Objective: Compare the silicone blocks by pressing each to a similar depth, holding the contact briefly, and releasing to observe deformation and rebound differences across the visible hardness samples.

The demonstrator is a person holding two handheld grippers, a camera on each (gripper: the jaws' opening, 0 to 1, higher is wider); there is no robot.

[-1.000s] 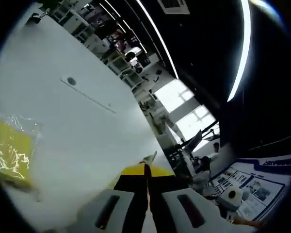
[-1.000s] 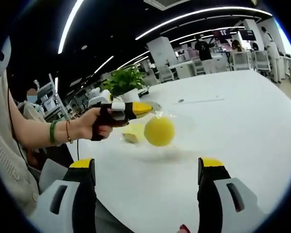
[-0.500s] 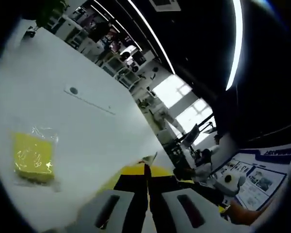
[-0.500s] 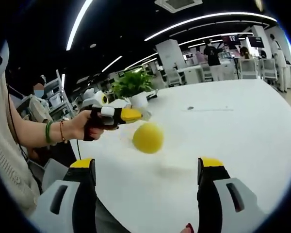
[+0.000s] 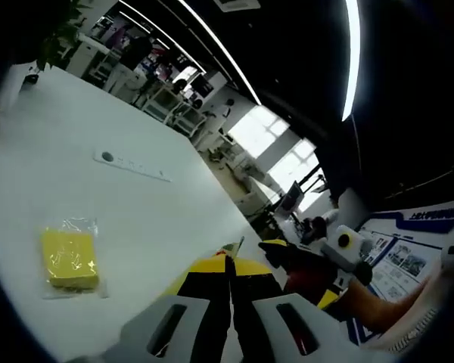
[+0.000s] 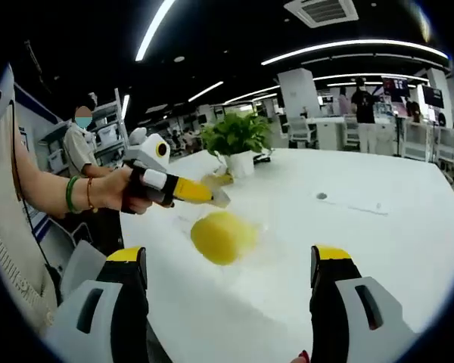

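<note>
The left hand-held gripper [image 6: 212, 195] is up off the white counter [image 6: 378, 249], its yellow-tipped jaws pressed together on a corner of clear plastic wrapping, and below it hangs the round yellow silicone piece [image 6: 221, 237] in that bag, dangling in the air above the counter rather than resting on it. In the left gripper view the same left hand-held gripper [image 5: 228, 261] shows its jaws closed to a thin seam with a scrap of film poking out at the tip, which fits a pinch on the bag, not on the silicone itself. Holding it by the wrapper keeps the sample free to swing, likely to carry it or get it out of the way. The right hand-held gripper [image 6: 231, 261] sits low and wide open, holding nothing, both jaws framing the hanging sample as if lined up to meet it. Over on the counter, well apart from all this, lies the flat rectangular yellow silicone block [image 5: 69, 259], still sealed in its clear plastic bag and lying flat, ready for a press. A potted green plant [image 6: 238, 140] stands at the far side of the counter. My read: no pressing contact is happening right now; the samples still need setting down.
</note>
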